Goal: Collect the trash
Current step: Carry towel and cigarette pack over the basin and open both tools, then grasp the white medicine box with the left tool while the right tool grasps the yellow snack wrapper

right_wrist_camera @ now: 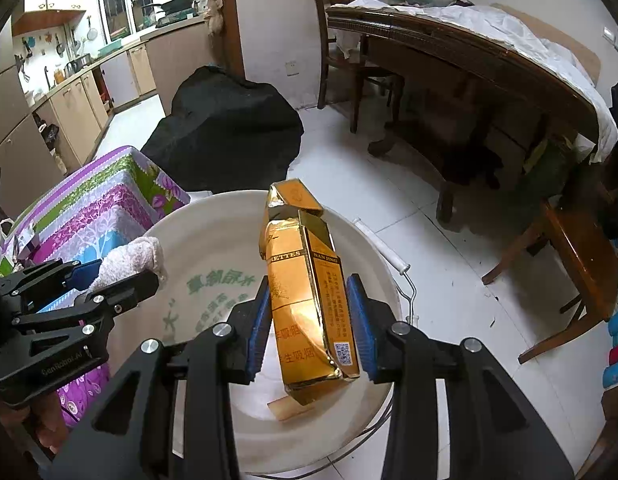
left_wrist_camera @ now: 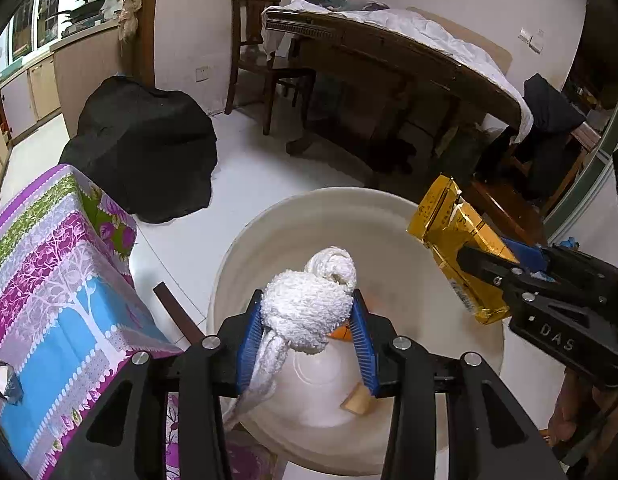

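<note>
My left gripper (left_wrist_camera: 307,312) is shut on a knotted white cloth (left_wrist_camera: 309,300) and holds it over a large cream bucket (left_wrist_camera: 393,216). My right gripper (right_wrist_camera: 313,312) is shut on a crumpled gold cigarette carton (right_wrist_camera: 305,280), also over the bucket (right_wrist_camera: 205,248). In the left wrist view the carton (left_wrist_camera: 457,240) and right gripper (left_wrist_camera: 509,276) show at the right. In the right wrist view the cloth (right_wrist_camera: 133,260) and left gripper (right_wrist_camera: 89,288) show at the left. A tan scrap (left_wrist_camera: 359,402) and an orange piece (left_wrist_camera: 341,333) lie in the bucket.
A table with a floral purple-and-blue cover (left_wrist_camera: 57,280) stands left of the bucket. A black covered mound (left_wrist_camera: 145,148) sits on the white floor behind. A dark wooden table (left_wrist_camera: 389,64) with a white sheet, and chairs (left_wrist_camera: 261,52), stand at the back right.
</note>
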Demonstrator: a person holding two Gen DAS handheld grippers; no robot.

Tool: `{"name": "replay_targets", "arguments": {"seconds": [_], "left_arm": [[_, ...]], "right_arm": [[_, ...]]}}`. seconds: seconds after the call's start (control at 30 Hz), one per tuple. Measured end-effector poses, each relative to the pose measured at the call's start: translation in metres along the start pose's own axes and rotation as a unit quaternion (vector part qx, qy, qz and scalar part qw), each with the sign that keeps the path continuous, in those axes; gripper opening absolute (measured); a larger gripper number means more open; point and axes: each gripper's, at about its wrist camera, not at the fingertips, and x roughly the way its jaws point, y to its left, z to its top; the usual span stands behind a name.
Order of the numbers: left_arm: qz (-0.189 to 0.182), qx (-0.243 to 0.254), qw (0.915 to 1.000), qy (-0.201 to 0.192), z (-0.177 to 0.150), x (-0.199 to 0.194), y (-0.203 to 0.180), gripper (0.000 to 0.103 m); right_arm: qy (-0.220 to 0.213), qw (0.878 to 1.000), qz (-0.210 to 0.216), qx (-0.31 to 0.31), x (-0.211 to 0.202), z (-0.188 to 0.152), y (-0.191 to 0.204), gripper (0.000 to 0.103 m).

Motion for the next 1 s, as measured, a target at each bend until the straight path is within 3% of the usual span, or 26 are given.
{"name": "replay_targets", "arguments": {"seconds": [0.23,0.47,0.6,0.77,0.9,1.0], "left_arm": [[0.015,-0.001,0.9999,-0.004,-0.001,-0.001,0.003,0.062],[0.02,-0.003,0.9998,-0.007,-0.003,-0.004,0.006,0.063],[0.022,0.008,0.9995,-0.021,-0.01,-0.02,0.007,0.063],[0.028,0.026,0.9973,-0.063,-0.045,-0.074,0.037,0.065],[0.067,0.003,0.9936,-0.091,-0.096,-0.136,0.109,0.066],[0.108,-0.02,0.9888,-0.101,-0.132,-0.177,0.164,0.068]], "right_arm": [[-0.003,1.0,0.003,0.006,-0.001,-0.001,-0.003,0.046],[-0.012,1.0,0.0,0.008,-0.007,-0.004,-0.001,0.046],[-0.076,0.997,0.01,-0.003,-0.042,-0.009,0.015,0.047],[-0.181,0.98,0.076,-0.035,-0.102,-0.04,0.067,0.071],[-0.204,0.966,0.143,-0.069,-0.118,-0.064,0.122,0.077],[-0.188,0.958,0.202,-0.085,-0.114,-0.076,0.164,0.079]]}}
